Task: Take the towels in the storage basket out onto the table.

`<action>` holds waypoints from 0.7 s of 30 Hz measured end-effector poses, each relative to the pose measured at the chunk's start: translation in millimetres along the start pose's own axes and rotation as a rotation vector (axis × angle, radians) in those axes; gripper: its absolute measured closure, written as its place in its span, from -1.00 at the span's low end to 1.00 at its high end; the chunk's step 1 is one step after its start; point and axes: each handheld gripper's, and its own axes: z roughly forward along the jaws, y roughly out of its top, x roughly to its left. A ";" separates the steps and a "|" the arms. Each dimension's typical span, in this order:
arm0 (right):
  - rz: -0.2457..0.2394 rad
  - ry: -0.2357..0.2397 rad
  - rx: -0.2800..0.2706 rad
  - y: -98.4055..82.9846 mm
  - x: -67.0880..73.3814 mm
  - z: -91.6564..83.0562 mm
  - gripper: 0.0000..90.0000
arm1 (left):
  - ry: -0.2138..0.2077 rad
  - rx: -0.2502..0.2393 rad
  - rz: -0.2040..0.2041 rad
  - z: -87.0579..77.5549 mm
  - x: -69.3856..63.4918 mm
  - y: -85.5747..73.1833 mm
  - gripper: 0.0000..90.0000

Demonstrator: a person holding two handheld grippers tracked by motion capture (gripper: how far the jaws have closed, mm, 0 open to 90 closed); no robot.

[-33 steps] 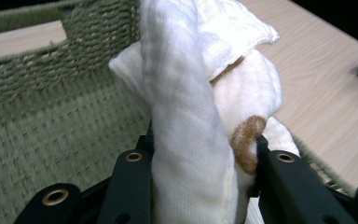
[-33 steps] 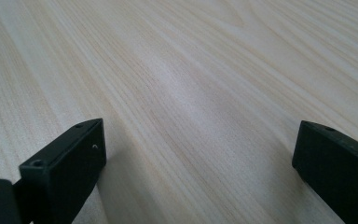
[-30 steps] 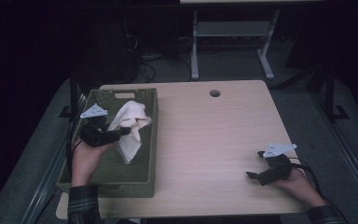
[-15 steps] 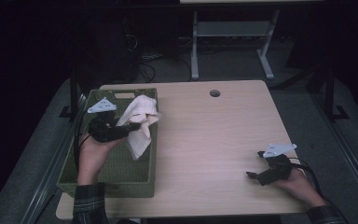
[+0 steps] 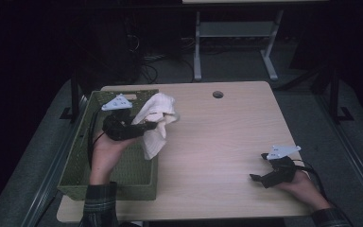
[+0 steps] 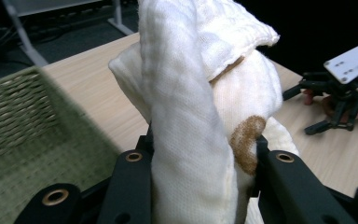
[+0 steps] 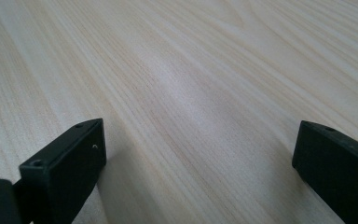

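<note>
A bunched white cloth (image 5: 156, 124) with a brown stain (image 6: 245, 143) hangs in the air over the right rim of the green woven basket (image 5: 80, 156). My left gripper (image 5: 151, 126) is shut on the cloth, which fills the space between both jaws in the left gripper view (image 6: 200, 163). My right gripper (image 5: 256, 178) rests low on the wooden table (image 5: 227, 137) at the front right, and its jaws stand wide apart with bare wood between them (image 7: 198, 163).
The basket sits along the table's left edge. A round cable hole (image 5: 218, 94) lies near the far edge. A metal table frame (image 5: 236, 33) stands on the dark floor behind. The other hand's gripper (image 6: 340, 93) appears at the right of the left gripper view.
The left hand has lifted the cloth up out of the basket and carried it right and away, to the basket's right rim. The right hand has stayed where it was.
</note>
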 end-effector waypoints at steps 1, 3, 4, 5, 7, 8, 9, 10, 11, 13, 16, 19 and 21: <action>0.000 0.000 0.000 0.0 0.0 0.0 -0.95 | -0.006 -0.001 0.002 2.6 -2.4 1.6 0.44; 0.000 0.000 0.000 0.0 0.0 0.0 -0.95 | -0.020 0.001 0.012 7.6 -6.6 5.0 0.44; 0.001 0.000 0.000 0.0 0.1 0.0 -0.95 | -0.028 0.004 0.017 10.3 -8.5 6.7 0.44; 0.001 0.000 0.000 0.0 0.0 0.0 -0.95 | -0.035 0.002 0.019 13.2 -10.6 8.0 0.44; 0.000 0.000 0.000 0.0 0.0 0.0 -0.95 | -0.050 0.005 0.026 19.0 -14.2 10.8 0.44; 0.000 0.000 0.000 0.0 0.0 0.0 -0.94 | -0.057 0.007 0.028 21.9 -16.1 12.0 0.44; 0.000 0.000 0.000 0.0 0.0 0.0 -0.95 | -0.063 0.008 0.032 24.9 -17.8 13.1 0.44; 0.000 0.000 0.000 0.0 0.0 0.0 -0.95 | -0.068 0.013 0.038 27.5 -19.2 14.3 0.44; 0.000 0.000 0.000 0.0 0.0 0.0 -0.95 | -0.075 0.014 0.040 30.3 -20.7 15.2 0.44; 0.000 0.000 0.000 0.0 0.0 0.0 -0.95 | -0.085 0.017 0.045 35.3 -24.0 17.1 0.44; 0.000 0.000 0.000 0.0 0.0 0.0 -0.95 | -0.106 0.023 0.054 42.4 -29.5 19.9 0.44; 0.001 0.000 0.000 0.0 0.1 0.0 -0.95 | -0.124 0.029 0.064 49.8 -35.1 22.5 0.44; 0.000 0.000 0.000 0.0 0.1 0.0 -0.95 | -0.135 0.032 0.066 55.3 -39.4 23.9 0.44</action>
